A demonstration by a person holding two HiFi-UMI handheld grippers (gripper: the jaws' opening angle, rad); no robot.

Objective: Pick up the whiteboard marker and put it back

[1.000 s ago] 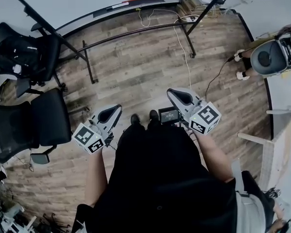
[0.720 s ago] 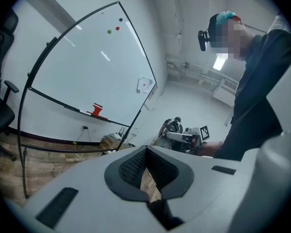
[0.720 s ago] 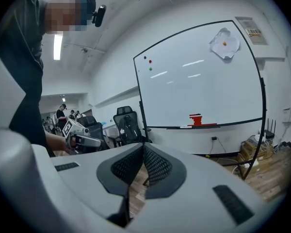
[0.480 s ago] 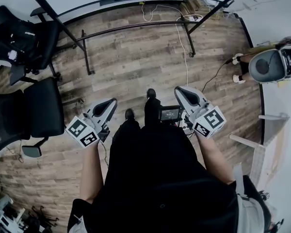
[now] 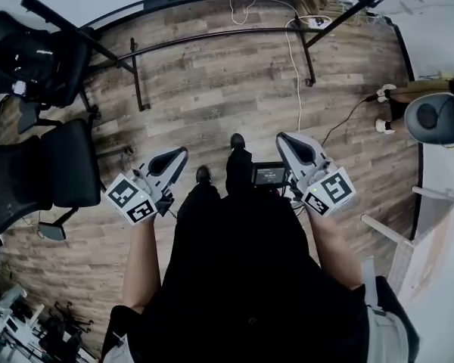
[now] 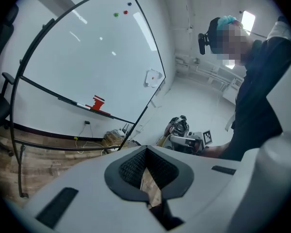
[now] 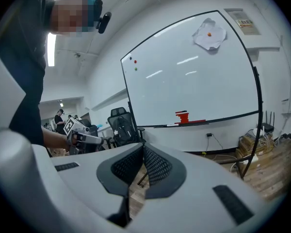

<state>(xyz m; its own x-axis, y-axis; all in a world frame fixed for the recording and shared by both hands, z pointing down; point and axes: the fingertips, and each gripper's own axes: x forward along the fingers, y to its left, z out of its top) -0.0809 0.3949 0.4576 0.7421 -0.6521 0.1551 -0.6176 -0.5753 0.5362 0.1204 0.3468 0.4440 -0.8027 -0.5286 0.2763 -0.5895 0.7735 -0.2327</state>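
Both tongs are empty right now. The left gripper [image 6: 146, 152] has its jaws pressed together with nothing in them, and it's the same story for the right gripper [image 7: 141, 148] (only wood floor shows through the gap behind the tips). The whiteboard marker [image 7: 172, 125] is lying on the tray [image 7: 228, 118] along the bottom edge of the whiteboard [image 7: 194, 72], just beside a red block [image 7: 183, 116]. Both grippers point toward the whiteboard and are well apart from it. Black office chairs [image 5: 68, 172] sit off the whiteboard's left end.
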